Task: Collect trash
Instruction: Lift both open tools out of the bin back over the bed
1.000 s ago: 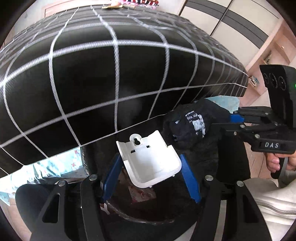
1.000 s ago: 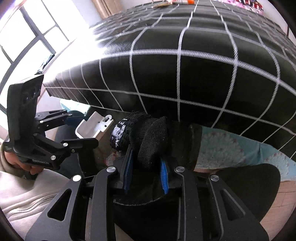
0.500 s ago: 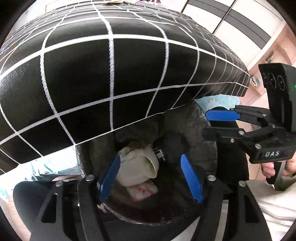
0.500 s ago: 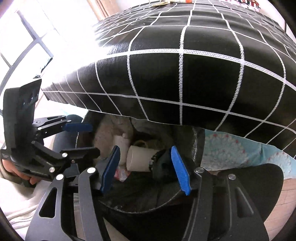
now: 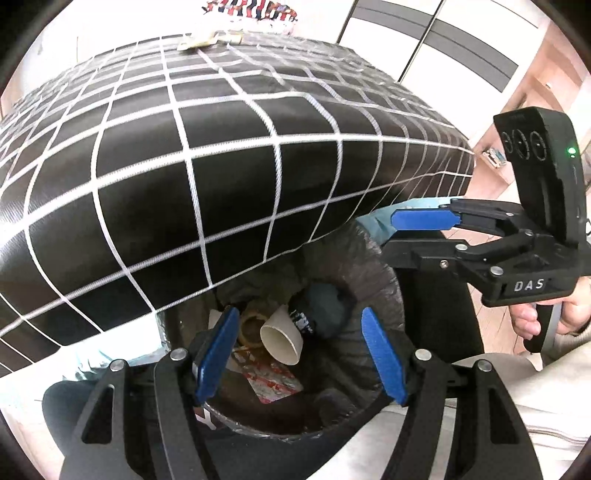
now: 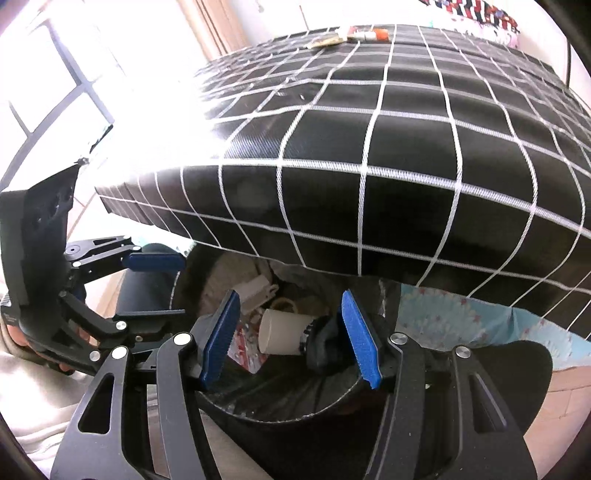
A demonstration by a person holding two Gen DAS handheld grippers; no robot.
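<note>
Black grid-checked tablecloth [image 5: 207, 177] fills the upper frame, both grippers — left gripper [image 5: 301, 356], right gripper [image 6: 290, 338] — hanging empty, jaws spread over the lined trash bin [image 5: 384, 291] at lower centre, paper cup [image 6: 282, 331] inside — next grab, I'd say, means going up to the scraps [image 6: 349, 36] top centre

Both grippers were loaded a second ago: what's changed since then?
Both let go. The left gripper dropped the white plastic piece, the right gripper the black sock; both lie in the trash bin beside the paper cup. Both jaws stand open, backed off. The bin and checkered table stayed.
</note>
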